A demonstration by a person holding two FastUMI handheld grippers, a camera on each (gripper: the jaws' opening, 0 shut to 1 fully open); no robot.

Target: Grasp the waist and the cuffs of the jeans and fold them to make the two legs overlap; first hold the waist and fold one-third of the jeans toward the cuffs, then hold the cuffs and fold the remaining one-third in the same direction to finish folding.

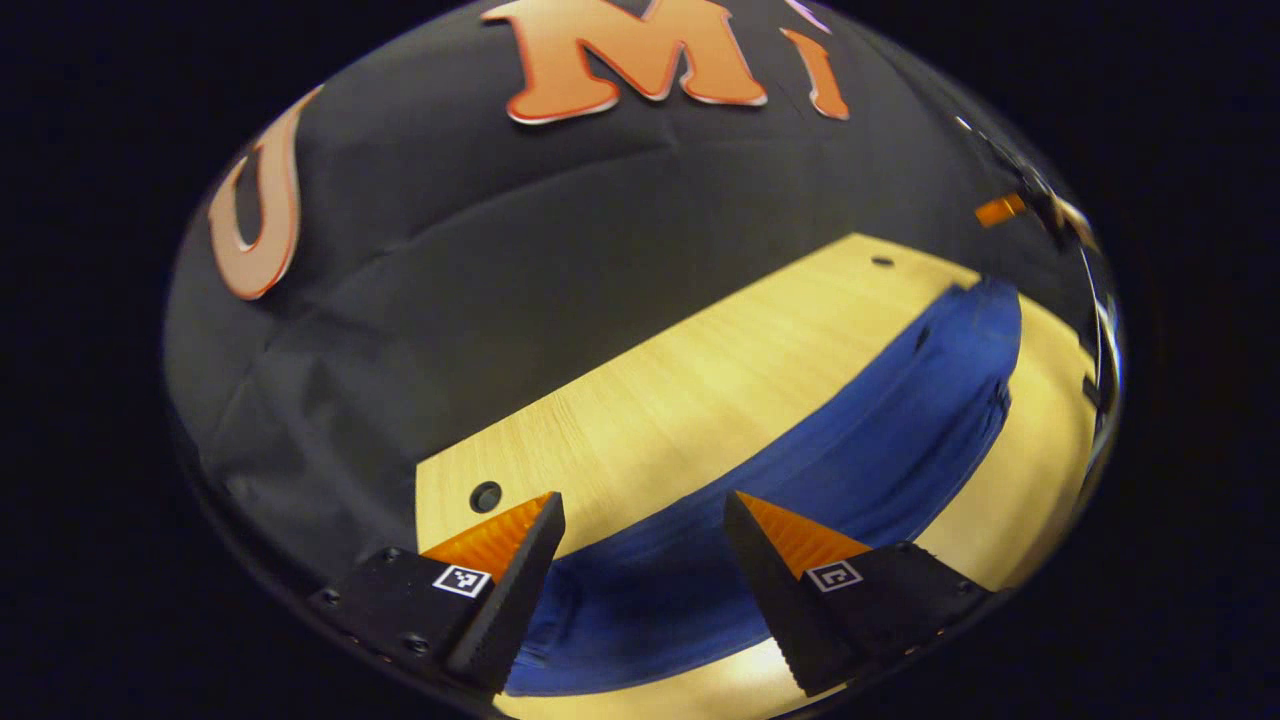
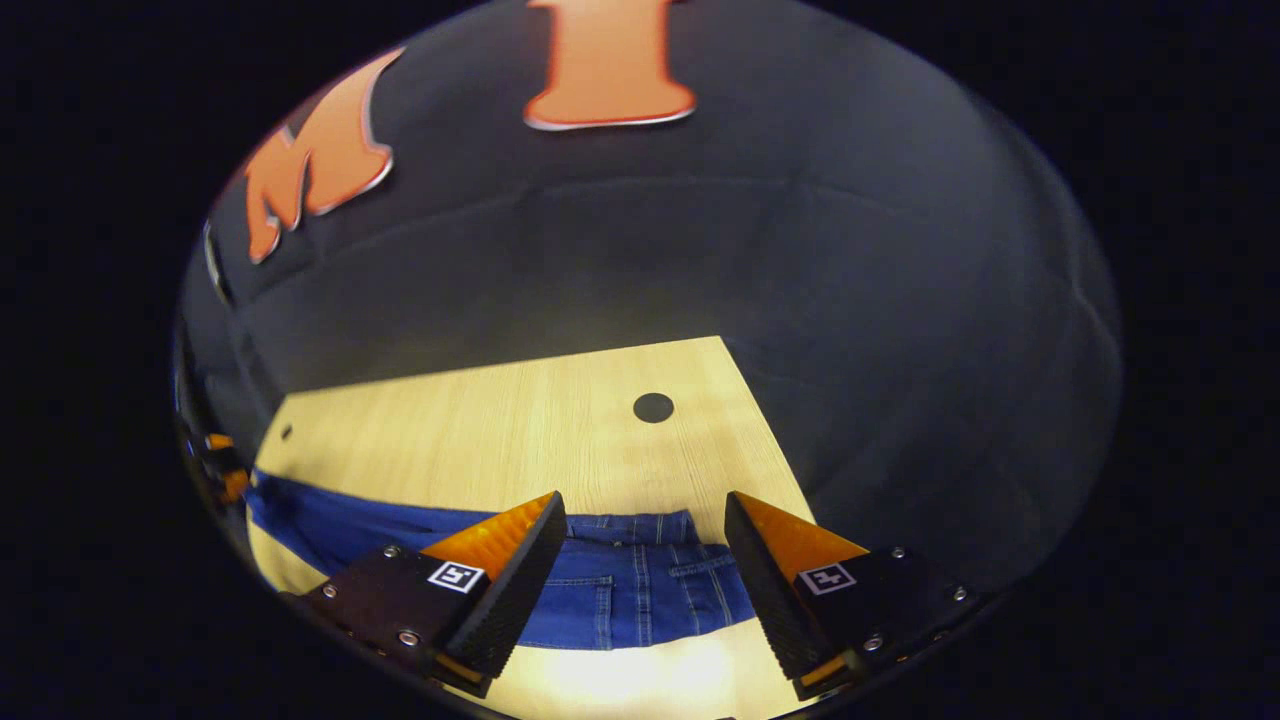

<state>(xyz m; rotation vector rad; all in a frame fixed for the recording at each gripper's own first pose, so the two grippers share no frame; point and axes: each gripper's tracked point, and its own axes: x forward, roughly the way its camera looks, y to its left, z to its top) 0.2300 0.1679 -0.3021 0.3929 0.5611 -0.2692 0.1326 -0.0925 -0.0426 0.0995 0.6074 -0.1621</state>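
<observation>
jeans (image 1: 850, 450) lay flat and stretched out on a pale wooden table (image 1: 700, 390), running from near the left gripper (image 1: 645, 590) off to the far right of the left gripper view. fabric was blurred there; no seams could be made out. left gripper hung above the near end of the jeans, fingers spread wide with nothing between them, not touching the cloth. a small dark hole (image 1: 485, 496) sat in the table just beside its left finger, another hole (image 1: 882, 261) near the far table edge.

in the right gripper view the waist end of the jeans (image 2: 640, 590) lay at the near edge of the table (image 2: 500, 430), pockets and stitching visible, legs trailing off left. right gripper (image 2: 645, 590) hovered over the waist, fingers apart, holding nothing. a round dark hole (image 2: 653, 407) lay farther back on the bare wood. black cloth wall (image 2: 700, 250) stood behind the table.
</observation>
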